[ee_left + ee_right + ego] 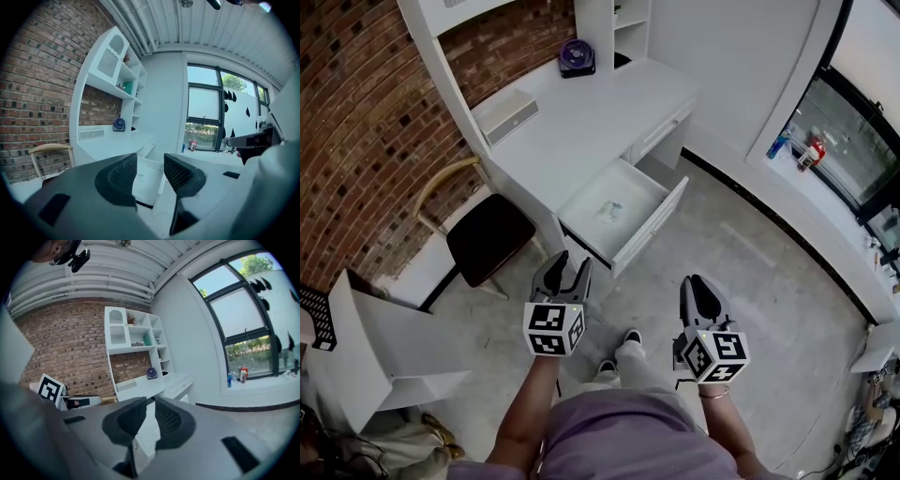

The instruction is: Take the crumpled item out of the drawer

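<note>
Two grippers are hovering short of the open white desk drawer. The left gripper is standing spread and empty, and the right gripper is barely parted and also empty. The crumpled translucent plastic item is lying mid-drawer, at one o'clock from the left gripper. Such flimsy plastic is likely risking a slip from a shallow pinch.

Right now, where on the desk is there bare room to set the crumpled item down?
The desktop is bare from the white box on its left to the fan at the back. The open drawer holds the crumpled item; nowhere looks crowded.
</note>
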Motion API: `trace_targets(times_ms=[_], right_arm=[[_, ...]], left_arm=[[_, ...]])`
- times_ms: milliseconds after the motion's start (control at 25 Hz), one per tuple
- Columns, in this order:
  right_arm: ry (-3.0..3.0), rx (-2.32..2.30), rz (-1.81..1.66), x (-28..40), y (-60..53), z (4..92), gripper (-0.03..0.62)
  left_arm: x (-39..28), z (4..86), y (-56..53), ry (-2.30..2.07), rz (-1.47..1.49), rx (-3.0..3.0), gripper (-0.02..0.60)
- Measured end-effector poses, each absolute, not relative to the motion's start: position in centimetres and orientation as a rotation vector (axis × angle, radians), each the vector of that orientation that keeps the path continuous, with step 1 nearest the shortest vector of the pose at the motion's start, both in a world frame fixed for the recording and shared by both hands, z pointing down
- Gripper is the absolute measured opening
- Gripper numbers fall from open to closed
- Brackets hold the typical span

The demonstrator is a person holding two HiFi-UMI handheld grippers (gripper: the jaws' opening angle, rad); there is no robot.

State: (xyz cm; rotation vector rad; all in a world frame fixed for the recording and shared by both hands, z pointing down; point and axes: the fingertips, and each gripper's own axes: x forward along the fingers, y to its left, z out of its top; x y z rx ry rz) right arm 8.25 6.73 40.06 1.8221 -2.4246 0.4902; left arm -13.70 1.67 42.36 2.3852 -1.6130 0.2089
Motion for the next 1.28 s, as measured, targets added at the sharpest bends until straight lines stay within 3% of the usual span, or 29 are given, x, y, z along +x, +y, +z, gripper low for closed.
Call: trace_targets(times_ms=[1280], right_arm=[[-2.511,1.692,0.512,12.5,-11.1,40.4,0.044]], left_arm=[[-8.4,46.9,-15.8,-1.624,0.395,2.295,0.192]])
